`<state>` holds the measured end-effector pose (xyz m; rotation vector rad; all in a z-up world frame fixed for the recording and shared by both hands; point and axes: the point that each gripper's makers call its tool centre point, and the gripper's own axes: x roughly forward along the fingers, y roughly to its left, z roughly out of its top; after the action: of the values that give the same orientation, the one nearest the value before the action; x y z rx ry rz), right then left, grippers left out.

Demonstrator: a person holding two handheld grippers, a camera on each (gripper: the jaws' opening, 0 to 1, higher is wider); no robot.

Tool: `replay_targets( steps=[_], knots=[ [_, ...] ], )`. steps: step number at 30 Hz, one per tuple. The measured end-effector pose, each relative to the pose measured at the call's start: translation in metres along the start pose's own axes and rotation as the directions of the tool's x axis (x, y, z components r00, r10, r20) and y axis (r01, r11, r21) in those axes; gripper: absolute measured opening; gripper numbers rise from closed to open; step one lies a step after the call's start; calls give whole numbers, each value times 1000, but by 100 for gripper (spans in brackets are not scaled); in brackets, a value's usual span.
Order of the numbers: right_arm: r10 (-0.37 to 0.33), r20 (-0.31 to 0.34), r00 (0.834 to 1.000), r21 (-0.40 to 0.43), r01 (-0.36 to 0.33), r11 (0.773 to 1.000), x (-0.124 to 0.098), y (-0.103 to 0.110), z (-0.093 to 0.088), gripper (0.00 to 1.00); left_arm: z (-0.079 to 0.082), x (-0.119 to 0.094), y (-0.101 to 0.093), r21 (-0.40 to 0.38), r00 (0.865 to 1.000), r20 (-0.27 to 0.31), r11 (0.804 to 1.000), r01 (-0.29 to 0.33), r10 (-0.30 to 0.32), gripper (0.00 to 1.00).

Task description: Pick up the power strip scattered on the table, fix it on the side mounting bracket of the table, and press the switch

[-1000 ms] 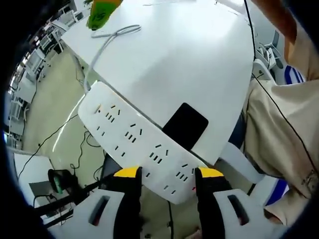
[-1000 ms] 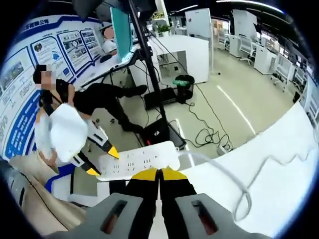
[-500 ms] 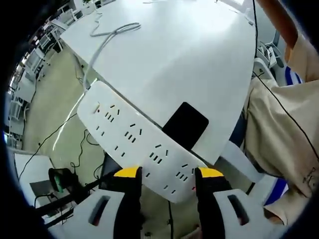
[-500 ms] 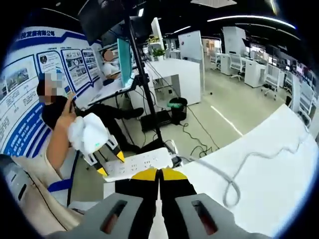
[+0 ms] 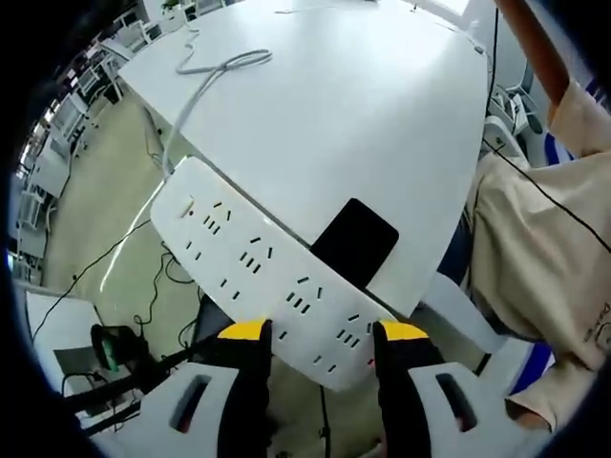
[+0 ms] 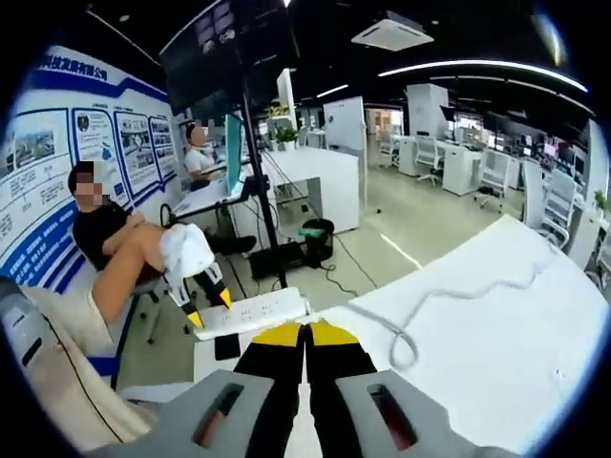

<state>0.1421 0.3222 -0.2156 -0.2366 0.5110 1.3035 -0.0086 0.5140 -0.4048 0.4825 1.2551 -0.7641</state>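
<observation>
Left tongs (image 5: 322, 331) grip power strip (image 5: 256, 267) (right tongs (image 6: 305, 331) closed).

Open-plan office: desk rows (image 6: 449, 162), wall posters (image 6: 57, 181).

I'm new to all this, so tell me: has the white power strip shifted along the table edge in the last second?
No. In the left gripper view the power strip sits at the same spot against the black bracket and the table edge, between the left gripper jaws.

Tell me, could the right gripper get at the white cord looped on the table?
Probably yes. The cord lies in the open on the white table, nothing over it, ahead of the shut right gripper.
</observation>
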Motion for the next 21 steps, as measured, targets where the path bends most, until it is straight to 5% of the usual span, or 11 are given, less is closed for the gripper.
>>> replay_targets(
  steps=[14, 21],
  knots=[
    [-72, 73, 995, 4, 72, 997, -61, -10, -30, 0, -1, 2, 5, -5, 999, -38, 1000, 1, -1, 47],
    [-147, 150, 978, 27, 144, 989, -96, -21, -34, 0, -1, 2, 11, -7, 998, -58, 1000, -2, 1, 47]
  ],
)
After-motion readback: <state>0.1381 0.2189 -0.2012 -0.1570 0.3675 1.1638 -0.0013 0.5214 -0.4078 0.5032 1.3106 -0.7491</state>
